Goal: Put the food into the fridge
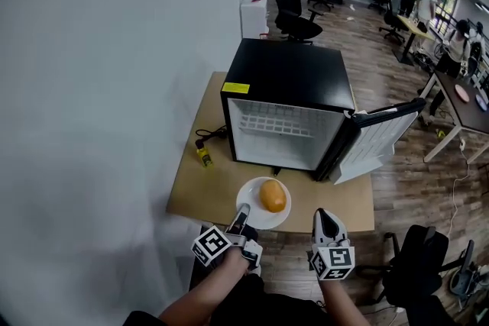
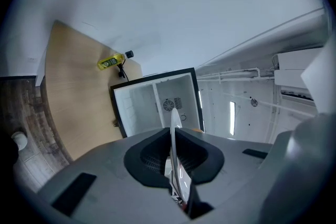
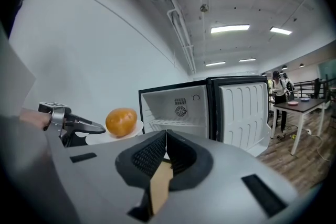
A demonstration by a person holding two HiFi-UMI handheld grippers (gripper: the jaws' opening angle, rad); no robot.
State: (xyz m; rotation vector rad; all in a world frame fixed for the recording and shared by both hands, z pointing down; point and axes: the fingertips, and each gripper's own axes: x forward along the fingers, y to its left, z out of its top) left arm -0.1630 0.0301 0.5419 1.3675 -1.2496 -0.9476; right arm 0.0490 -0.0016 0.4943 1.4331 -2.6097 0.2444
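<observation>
A white plate (image 1: 250, 221) carries an orange-brown rounded piece of food (image 1: 273, 195) and hangs over the table's near edge. My left gripper (image 1: 241, 217) is shut on the plate's left rim. In the left gripper view the plate (image 2: 174, 126) shows edge-on between the closed jaws. My right gripper (image 1: 324, 217) is just right of the plate, shut and empty. The right gripper view shows the food (image 3: 121, 121) to the left of its jaws (image 3: 166, 135). The black mini fridge (image 1: 290, 114) stands ahead on the table, its door (image 1: 382, 137) swung open to the right and its white inside bare.
The fridge sits on a wooden table (image 1: 200, 179) against a white wall on the left. A small yellow item (image 1: 203, 156) with a black cable lies left of the fridge. Office chairs (image 1: 296, 11), desks and people are farther back; a dark chair (image 1: 416, 271) is near right.
</observation>
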